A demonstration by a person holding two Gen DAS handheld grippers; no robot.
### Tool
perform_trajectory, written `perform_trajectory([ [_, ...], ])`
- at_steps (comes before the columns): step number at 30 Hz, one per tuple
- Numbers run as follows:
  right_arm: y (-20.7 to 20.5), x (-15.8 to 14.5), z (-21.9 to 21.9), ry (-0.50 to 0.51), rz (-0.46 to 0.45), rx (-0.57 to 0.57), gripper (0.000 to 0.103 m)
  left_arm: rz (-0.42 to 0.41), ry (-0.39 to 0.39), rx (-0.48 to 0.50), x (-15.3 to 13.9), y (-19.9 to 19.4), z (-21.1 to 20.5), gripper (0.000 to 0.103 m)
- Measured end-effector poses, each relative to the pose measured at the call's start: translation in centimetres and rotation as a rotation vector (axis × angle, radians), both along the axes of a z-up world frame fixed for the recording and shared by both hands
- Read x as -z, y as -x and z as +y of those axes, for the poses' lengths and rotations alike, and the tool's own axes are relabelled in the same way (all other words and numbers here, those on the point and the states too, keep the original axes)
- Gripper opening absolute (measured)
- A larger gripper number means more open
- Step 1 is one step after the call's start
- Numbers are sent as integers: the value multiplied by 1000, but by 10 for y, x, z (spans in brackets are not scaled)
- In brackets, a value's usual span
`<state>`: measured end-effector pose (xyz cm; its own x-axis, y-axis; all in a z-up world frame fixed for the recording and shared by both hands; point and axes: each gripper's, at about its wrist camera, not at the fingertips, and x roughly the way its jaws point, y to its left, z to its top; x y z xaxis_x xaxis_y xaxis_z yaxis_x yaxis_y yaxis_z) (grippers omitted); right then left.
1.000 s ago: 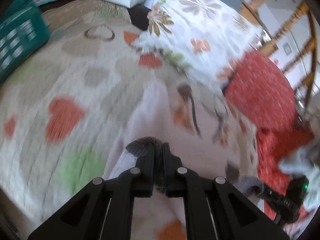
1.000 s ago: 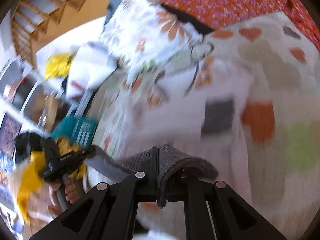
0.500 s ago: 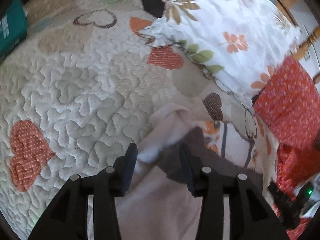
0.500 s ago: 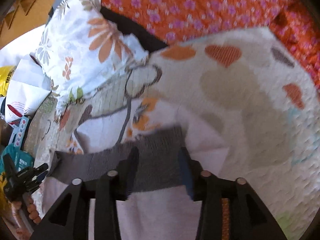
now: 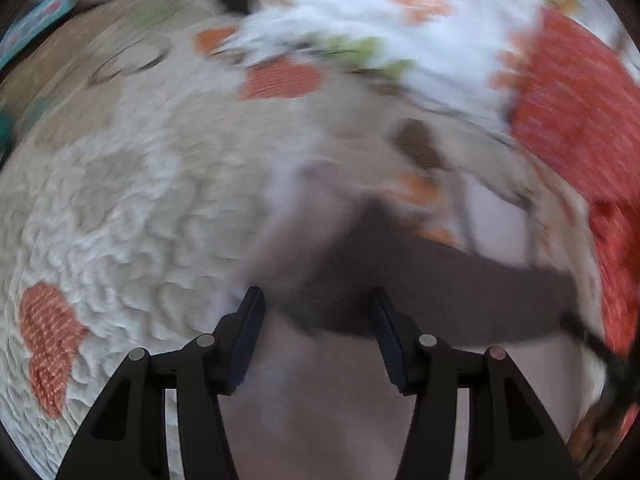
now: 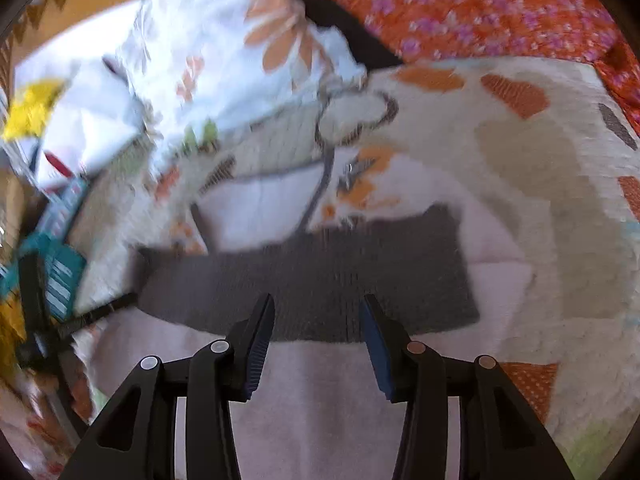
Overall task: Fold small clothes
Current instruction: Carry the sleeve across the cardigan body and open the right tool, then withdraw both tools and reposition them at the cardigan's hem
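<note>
Quilted cream bedspread with orange heart patches (image 6: 560, 168) carries a pale pink garment with a dark grey ribbed band (image 6: 320, 284), lying flat. Left gripper (image 5: 316, 320) and right gripper (image 6: 316, 320): both jaws wide, nothing held. Band folded over pink body toward 12 o'clock; one fold apparently laid, further folds likely remain. Left view blurred.

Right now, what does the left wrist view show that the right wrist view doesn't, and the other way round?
Only the left wrist view shows the open left gripper and the quilt's left expanse with an orange heart. Only the right wrist view shows the open right gripper, the yellow bag and the teal box. Both show the pale garment's grey waistband, the floral pillow and the red patterned cushion.
</note>
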<state>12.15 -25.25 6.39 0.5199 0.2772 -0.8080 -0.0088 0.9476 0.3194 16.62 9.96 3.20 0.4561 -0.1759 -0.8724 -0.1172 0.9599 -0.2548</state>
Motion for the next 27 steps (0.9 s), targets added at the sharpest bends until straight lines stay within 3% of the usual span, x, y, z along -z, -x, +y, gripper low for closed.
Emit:
perform_trajectory([
  [2,-6,13,0,56,22,16,49,18,54,-88,4,-6,21,53],
  [5,-9,12,-10,64,4,47,49,28,11,-211,2,-4,43,59],
  [7,-8,8,-18,68,-7,74,49,22,35,-269,2,1,61,59],
  [12,-2,0,-42,24,-3,156,51,-9,11,-308,-14,17,83,59],
  [15,8,-18,-52,53,-38,202,64,-52,-4,-295,-29,32,90,59],
  [21,45,-42,-79,36,-68,233,64,-51,-31,-161,-34,57,82,63],
  [27,82,-35,-67,47,-41,124,60,4,-12,27,-20,85,52,64],
])
